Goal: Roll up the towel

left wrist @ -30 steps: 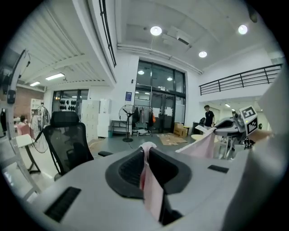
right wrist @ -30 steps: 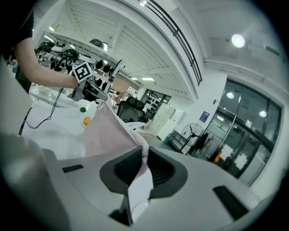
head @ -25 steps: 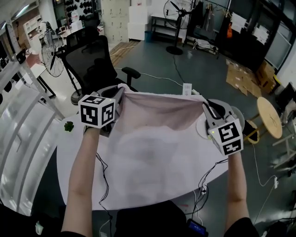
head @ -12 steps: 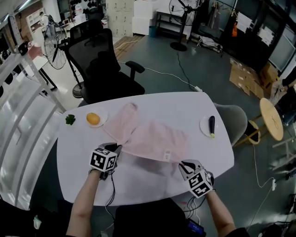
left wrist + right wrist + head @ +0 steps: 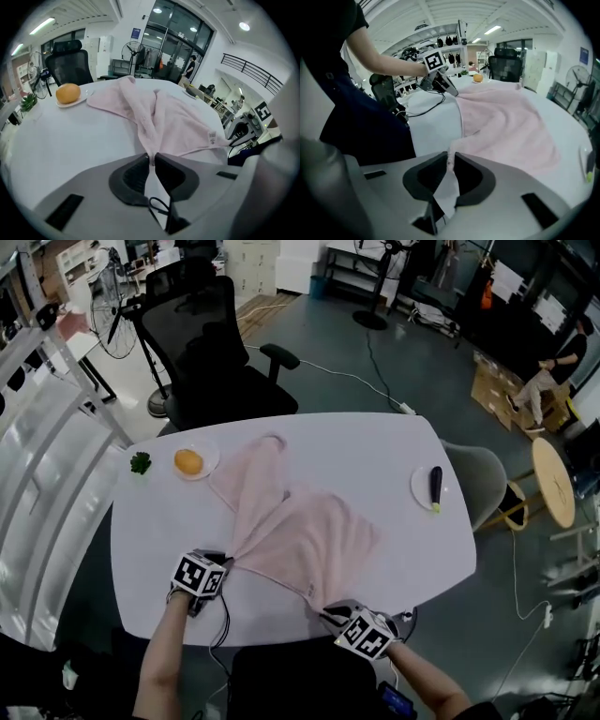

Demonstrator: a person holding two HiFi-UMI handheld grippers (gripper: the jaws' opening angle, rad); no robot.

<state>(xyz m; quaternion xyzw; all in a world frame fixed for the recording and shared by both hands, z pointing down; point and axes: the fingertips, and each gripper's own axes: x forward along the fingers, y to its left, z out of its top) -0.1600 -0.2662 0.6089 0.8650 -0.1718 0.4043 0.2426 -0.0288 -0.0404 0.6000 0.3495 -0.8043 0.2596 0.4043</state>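
Between the jaws of your left gripper [image 5: 223, 563] sits one near corner of the pale pink terry towel [image 5: 300, 535]. The pads are almost together, with only a thin pinch of cloth between them. Your right gripper [image 5: 330, 613] clamps the other near corner in the same narrow way. From both grippers the towel fans out ahead across the white oval table [image 5: 394, 456], and it does not lie flat. Ahead of the left gripper it gathers into a twisted ridge. Farther on, a long tongue of it is doubled over and points toward the orange fruit on a small white plate [image 5: 188, 461].

To my eye the step in hand is spreading, not yet rolling. Draw the two grippers away from each other until the hem between them goes straight, and lower it without slack. Flatten that far fold before you start to roll, or the roll will likely come out lopsided.

Some things you cannot read from here:
- The far corners are tucked under the doubled cloth, so their places are unclear.
- The right gripper sits at the table's near rim, and I cannot tell whether its corner rests on the top or hangs past it.
- The dark purple aubergine on its white plate [image 5: 435, 486] lies well off to the right gripper's far side, clear of the cloth.
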